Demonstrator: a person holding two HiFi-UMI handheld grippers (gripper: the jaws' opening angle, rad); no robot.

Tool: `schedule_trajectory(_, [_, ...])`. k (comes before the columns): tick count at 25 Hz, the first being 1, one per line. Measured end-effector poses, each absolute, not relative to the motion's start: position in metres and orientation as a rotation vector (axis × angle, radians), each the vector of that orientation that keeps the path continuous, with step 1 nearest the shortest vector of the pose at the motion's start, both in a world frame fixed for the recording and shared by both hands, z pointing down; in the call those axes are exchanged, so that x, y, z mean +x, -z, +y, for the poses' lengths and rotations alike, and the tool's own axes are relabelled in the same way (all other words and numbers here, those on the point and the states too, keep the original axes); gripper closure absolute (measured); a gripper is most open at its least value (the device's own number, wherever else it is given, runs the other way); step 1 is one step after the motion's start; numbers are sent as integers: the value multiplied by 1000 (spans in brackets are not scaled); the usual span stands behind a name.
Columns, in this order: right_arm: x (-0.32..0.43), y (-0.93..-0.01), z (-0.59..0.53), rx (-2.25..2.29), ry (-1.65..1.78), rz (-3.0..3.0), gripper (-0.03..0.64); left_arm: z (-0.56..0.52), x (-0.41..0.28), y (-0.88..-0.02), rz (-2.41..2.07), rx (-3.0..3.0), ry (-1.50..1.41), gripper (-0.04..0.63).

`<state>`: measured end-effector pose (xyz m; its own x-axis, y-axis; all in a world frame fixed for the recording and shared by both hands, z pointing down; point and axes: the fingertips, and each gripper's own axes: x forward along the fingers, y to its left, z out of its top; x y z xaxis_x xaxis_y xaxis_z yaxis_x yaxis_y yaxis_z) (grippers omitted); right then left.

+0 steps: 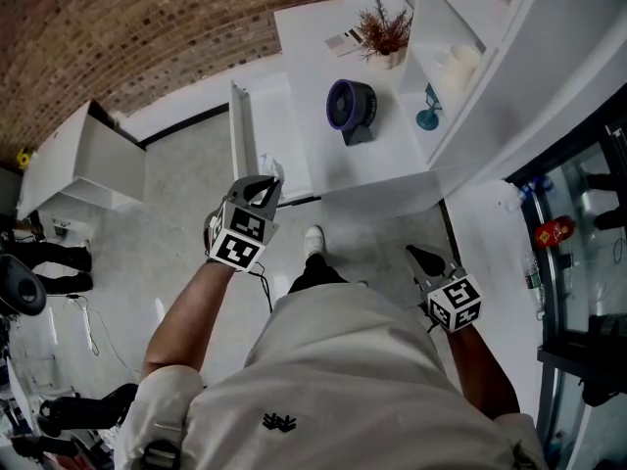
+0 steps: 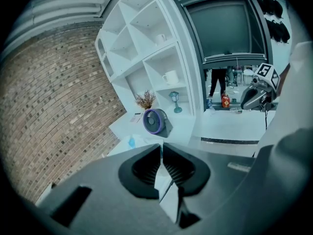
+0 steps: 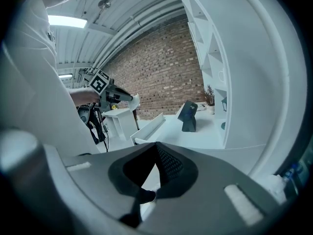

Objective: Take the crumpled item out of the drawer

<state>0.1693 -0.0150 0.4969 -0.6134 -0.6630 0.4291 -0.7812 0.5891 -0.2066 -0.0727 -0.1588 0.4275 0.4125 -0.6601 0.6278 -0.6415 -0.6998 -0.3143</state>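
**Crumpled item pinched above the open drawer**

The left hand-held gripper [image 1: 265, 186] has its jaws nearly together, closed on the white crumpled item [image 1: 272, 168]. The item sticks out at the jaw tips, lifted over the front end of the open drawer [image 1: 238, 125]. The right gripper view shows the same white wad [image 3: 133, 100] at that gripper's tip, held in the air. The right hand-held gripper [image 1: 416, 253] hangs low at the person's other side, jaws closed with nothing between them. A purple fan [image 1: 351, 106] and a dried plant [image 1: 384, 29] stand on the white tabletop [image 1: 392, 160] beside the drawer.
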Motion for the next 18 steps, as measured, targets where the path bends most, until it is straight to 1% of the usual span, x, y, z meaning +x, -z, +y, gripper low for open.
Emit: schedule_trajectory(18, [159, -508, -8, 1126, -591, -2526, 606, -148, -71, -433, 1198, -2625, 1219, 571])
